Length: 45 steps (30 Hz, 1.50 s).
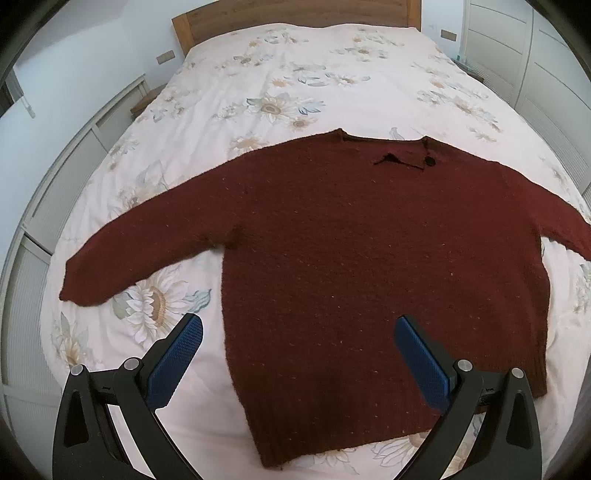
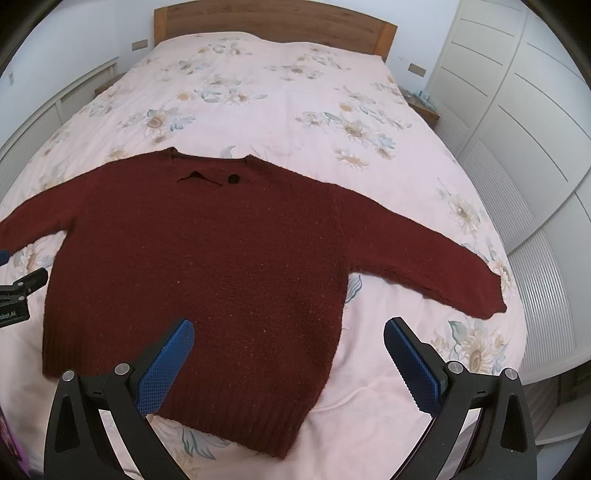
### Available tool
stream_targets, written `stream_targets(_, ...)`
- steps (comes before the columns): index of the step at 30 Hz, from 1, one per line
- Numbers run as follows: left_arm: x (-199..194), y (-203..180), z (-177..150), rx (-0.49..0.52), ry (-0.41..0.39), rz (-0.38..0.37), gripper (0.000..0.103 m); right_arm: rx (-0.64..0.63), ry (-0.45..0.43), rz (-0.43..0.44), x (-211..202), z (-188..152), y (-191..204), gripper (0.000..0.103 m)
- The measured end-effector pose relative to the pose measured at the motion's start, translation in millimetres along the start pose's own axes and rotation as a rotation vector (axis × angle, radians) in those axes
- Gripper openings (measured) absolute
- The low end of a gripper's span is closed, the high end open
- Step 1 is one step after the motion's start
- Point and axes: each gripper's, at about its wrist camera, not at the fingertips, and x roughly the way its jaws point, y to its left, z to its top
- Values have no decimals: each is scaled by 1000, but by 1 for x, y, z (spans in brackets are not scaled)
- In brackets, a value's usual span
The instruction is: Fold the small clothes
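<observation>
A bed with a floral cover fills the room, wooden headboard at the top of the frame. One dark red sweater lies flat across the middle, both sleeves spread. The left gripper and right gripper hover at its hem, jaws wide apart, holding nothing. Partial lettering "obot.AI" shows at the right view's left edge. Bare cover surrounds the sweater.
</observation>
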Motion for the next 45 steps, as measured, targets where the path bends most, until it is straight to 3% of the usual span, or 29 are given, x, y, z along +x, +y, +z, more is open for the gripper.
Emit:
stream_targets(32,5,4,-1,-6,12,-2,102,-9,16,4,7,3,2,102)
stream_targets(45,17,4,5,-12,35,-19,102,-1,31,3,30,7,-9,102)
